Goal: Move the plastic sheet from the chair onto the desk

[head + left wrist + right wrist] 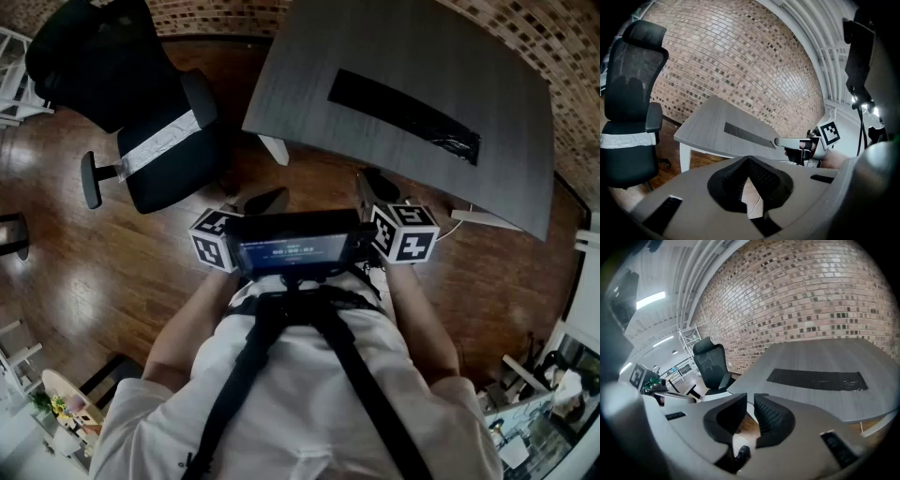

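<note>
The head view is dim and flat, with soft white glare patches on the glossy brown wooden floor point(56, 272). Wide-angle distortion bows the grey wood-grain table point(403, 56) and the red brick wall point(740, 61), and the corners fall black. Both gripper views are brighter, lit by white ceiling strip lights point(650, 299); their nearest foreground is blurred.

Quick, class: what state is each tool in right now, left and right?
Left tool: closed, holding nothing.
Right tool: slightly open, holding nothing.
</note>
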The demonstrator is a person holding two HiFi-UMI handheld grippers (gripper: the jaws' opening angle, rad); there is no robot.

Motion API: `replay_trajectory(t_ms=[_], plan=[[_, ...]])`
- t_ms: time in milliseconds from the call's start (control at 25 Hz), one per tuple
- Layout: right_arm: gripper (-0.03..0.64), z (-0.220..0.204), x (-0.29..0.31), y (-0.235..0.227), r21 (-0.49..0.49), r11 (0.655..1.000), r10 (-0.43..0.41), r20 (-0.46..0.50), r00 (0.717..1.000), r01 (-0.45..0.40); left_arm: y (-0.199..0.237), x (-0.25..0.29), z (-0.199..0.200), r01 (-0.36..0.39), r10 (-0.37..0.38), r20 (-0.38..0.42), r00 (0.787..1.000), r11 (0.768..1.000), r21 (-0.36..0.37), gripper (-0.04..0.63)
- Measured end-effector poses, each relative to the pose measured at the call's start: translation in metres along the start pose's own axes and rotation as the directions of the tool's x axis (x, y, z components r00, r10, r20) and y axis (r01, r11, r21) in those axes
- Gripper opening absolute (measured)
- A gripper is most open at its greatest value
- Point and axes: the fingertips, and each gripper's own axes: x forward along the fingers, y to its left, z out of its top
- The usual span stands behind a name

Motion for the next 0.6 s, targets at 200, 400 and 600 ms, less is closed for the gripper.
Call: replay_trajectory(t_ms=[200,400,600], plan=[[0.052,0.0,0.002,0.001,-0.002,1.0,0.01,-0.004,1.0,-0.01,0.0,-0.001,-0.002,-0.01,0.01,0.002,1.0,1.0,-0.006,0.003],[0.052,0.001,0.004,0.003,-0.018,0.999,0.04,-0.012,0.999,-0.04,-0.001,-0.002,-0.002,-0.037,0.037,0.011,0.999,0.999,-0.013,0.003],[0.064,-0.003,0.011,0.002,-0.041,0.995,0.088,-0.043,0.995,-0.09,-0.001,-0.002,-0.004,-0.08,0.081,0.028,0.996,0.996,-0.032,0.003]])
